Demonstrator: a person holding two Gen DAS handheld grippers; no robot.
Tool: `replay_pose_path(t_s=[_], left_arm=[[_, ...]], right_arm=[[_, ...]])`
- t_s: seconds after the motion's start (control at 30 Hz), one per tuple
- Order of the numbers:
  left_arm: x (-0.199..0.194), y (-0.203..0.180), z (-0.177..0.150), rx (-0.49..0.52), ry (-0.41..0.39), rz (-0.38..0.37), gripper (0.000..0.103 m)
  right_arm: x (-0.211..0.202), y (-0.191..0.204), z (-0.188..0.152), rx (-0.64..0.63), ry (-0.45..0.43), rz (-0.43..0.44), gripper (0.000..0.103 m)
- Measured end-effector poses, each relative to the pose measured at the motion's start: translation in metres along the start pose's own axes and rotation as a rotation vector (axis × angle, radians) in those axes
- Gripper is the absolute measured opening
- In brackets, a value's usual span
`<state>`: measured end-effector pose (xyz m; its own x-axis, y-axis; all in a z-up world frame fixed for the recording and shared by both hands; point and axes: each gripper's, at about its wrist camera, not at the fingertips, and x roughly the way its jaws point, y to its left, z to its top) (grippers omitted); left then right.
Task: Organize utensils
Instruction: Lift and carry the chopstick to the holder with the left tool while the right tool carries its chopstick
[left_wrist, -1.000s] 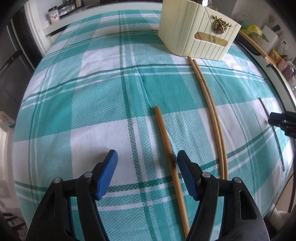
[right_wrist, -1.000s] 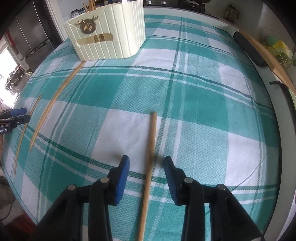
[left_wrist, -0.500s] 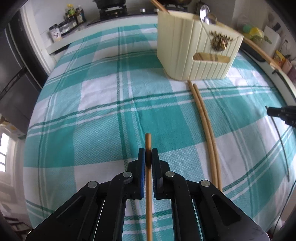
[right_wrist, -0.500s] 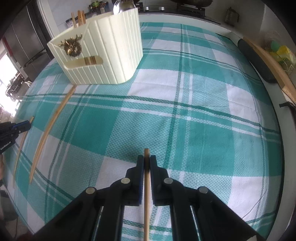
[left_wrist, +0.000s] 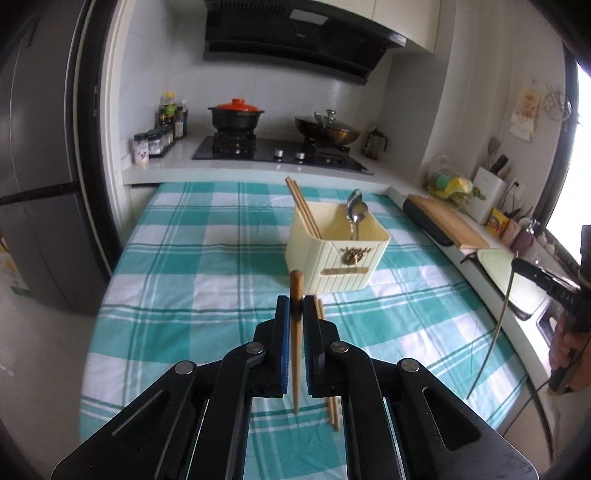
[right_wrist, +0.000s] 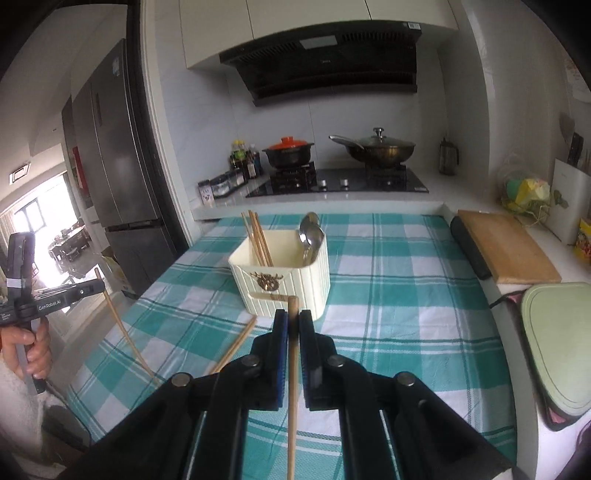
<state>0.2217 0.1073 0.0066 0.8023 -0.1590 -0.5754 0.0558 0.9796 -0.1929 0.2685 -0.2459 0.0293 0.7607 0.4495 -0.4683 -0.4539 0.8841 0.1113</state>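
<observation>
Your left gripper (left_wrist: 294, 317) has its jaws clamped on one chopstick (left_wrist: 295, 354), your right gripper (right_wrist: 292, 330) on another chopstick (right_wrist: 292, 387); each stick hangs above the checked surface (right_wrist: 399, 332), blunt end toward the cream holder (right_wrist: 284, 273), thin end back toward you

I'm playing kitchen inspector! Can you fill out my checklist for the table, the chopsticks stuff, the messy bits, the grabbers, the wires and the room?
Surface: checked tablecloth, teal and white.
Job's things: cream holder with chopsticks and spoons standing in it; loose pair of chopsticks lying on the cloth.
Clutter: nothing seen on the cloth.
Grippers: left gripper shut on a chopstick, lifted; right gripper shut on another chopstick, lifted.
Cables: thin dark cable by the table's right edge.
Surroundings: stove with red-lidded pot and wok, fridge, cutting board.
</observation>
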Motion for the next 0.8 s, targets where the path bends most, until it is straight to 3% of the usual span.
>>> replay_pose_path(t_s=[0.17, 0.47, 0.6, 0.8], left_arm=[[-0.008, -0.007, 0.007, -0.004, -0.045, -0.014, 0.005], [-0.008, -0.007, 0.039, -0.029, -0.075, -0.044, 0.004], [-0.006, -0.012, 0.068, -0.025, -0.097, -0.056, 0.004], [0.002, -0.021, 0.129, -0.025, -0.196, -0.046, 0.004]], right_arm=[[-0.013, 0.024, 0.01, -0.057, -0.13, -0.011, 0.006], [0.014, 0.027, 0.046, -0.07, -0.168, 0.044, 0.006], [0.035, 0.03, 0.078, -0.102, -0.188, 0.075, 0.006], [0.075, 0.039, 0.14, -0.158, -0.279, 0.103, 0.006]])
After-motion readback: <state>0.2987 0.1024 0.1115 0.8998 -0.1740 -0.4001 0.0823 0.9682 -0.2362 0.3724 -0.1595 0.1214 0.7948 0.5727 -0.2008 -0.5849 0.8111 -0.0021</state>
